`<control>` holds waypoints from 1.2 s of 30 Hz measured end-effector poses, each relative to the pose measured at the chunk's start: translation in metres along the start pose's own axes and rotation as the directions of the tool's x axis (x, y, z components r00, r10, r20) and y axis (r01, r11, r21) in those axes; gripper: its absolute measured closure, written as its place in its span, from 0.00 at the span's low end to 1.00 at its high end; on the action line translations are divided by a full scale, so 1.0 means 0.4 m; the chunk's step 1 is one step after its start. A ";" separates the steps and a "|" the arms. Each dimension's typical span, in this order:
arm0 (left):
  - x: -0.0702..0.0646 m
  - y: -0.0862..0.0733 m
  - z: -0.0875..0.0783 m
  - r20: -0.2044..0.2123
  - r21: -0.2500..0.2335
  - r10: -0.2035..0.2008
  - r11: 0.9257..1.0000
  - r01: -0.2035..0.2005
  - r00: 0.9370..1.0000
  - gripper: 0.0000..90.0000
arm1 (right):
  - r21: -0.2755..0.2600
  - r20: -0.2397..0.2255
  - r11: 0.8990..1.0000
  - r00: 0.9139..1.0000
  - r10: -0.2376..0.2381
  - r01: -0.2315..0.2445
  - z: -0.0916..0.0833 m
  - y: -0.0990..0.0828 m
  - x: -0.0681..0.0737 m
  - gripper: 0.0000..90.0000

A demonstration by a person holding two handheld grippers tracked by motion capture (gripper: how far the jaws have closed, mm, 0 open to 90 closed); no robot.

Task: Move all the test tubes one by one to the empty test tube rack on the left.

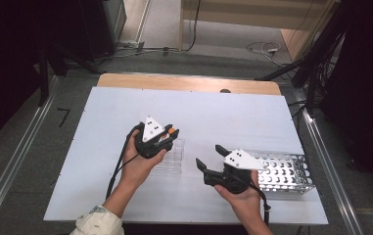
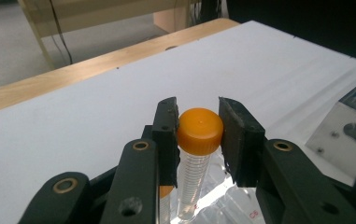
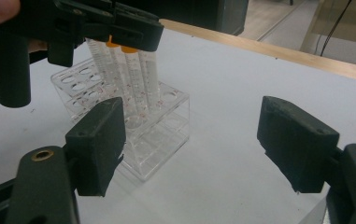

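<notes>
The left gripper (image 2: 198, 135) is clamped on an orange-capped tube (image 2: 199, 140), both pads pinching the cap from opposite sides. The tube hangs upright w/ its lower end down in the clear rack (image 3: 140, 135), which sits mid-table on the white sheet (image 1: 125, 103). In the right gripper view, other capped tubes (image 3: 144, 77) stand in the same rack, just beside the held one. Can't tell from here whether the held tube's tip is bottomed in its well.

The right gripper (image 3: 192, 140) is released, jaws wide apart w/ nothing between them, hovering near the rack. Behind it on the right lies a metal perforated rack (image 1: 284, 174).

Handling, as a judgement: the tube looks like thin clear plastic w/ printed graduations, appears empty or near it, so very light. Stiff enough not to buckle, but a hard squeeze on the bare wall could flex or crack it. The wall is smooth, prob. slippery. The cap is the better hold: thicker, ribbed-looking, wider than the body, so the pads get a shoulder to catch on. Grip there is already square.

The clear rack is light too & likely to slide or tip if the tube drags on a well edge, so the tube wants moving straight along its axis, no side load. Neighbouring tubes sit close; the jaws have little room beside them.
</notes>
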State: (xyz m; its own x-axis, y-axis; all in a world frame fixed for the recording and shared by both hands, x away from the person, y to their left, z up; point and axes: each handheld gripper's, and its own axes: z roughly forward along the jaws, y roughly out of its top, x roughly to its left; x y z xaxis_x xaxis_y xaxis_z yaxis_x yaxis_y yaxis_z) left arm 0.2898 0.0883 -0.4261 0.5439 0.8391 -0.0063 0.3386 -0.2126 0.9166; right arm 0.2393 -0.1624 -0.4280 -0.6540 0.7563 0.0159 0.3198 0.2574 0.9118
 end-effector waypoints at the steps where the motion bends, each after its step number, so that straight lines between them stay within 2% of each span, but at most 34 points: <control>1: 0.001 -0.002 0.001 0.006 -0.003 -0.006 1.000 0.006 1.000 0.76 | 0.001 -0.001 1.000 1.000 0.000 0.000 0.000 0.000 0.000 0.25; 6: 0.001 0.000 -0.003 0.015 -0.014 -0.021 1.000 0.021 1.000 0.64 | 0.005 -0.003 1.000 1.000 0.000 0.000 0.003 -0.002 0.002 0.25; 11: 0.000 0.005 -0.018 0.039 -0.038 -0.058 0.998 0.059 0.998 0.47 | 0.005 0.001 1.000 1.000 0.001 -0.001 0.003 -0.003 -0.002 0.25; 13: 0.000 0.007 -0.028 0.040 -0.046 -0.056 0.997 0.058 0.998 0.42 | 0.005 0.005 1.000 1.000 0.002 -0.002 0.003 -0.004 -0.005 0.25; 18: 0.009 0.005 -0.058 0.065 -0.067 -0.098 0.992 0.102 0.993 0.31 | 0.001 0.010 1.000 1.000 0.011 -0.012 -0.001 -0.004 -0.015 0.24; 24: 0.022 -0.007 -0.096 0.053 -0.084 -0.118 0.989 0.123 0.992 0.25 | -0.001 0.022 1.000 1.000 0.020 -0.020 -0.006 -0.005 -0.028 0.23; 36: 0.044 -0.026 -0.140 0.032 -0.084 -0.135 0.987 0.137 0.990 0.22 | -0.006 0.046 0.999 0.998 0.044 -0.044 -0.027 -0.008 -0.063 0.20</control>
State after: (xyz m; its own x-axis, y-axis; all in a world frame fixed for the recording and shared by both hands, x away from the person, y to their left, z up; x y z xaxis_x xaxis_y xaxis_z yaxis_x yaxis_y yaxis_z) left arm 0.2527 0.1333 -0.4133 0.5176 0.8437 -0.1423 0.3445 -0.0532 0.9373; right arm 0.2473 -0.1886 -0.4267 -0.6072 0.7937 0.0375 0.3445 0.2205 0.9125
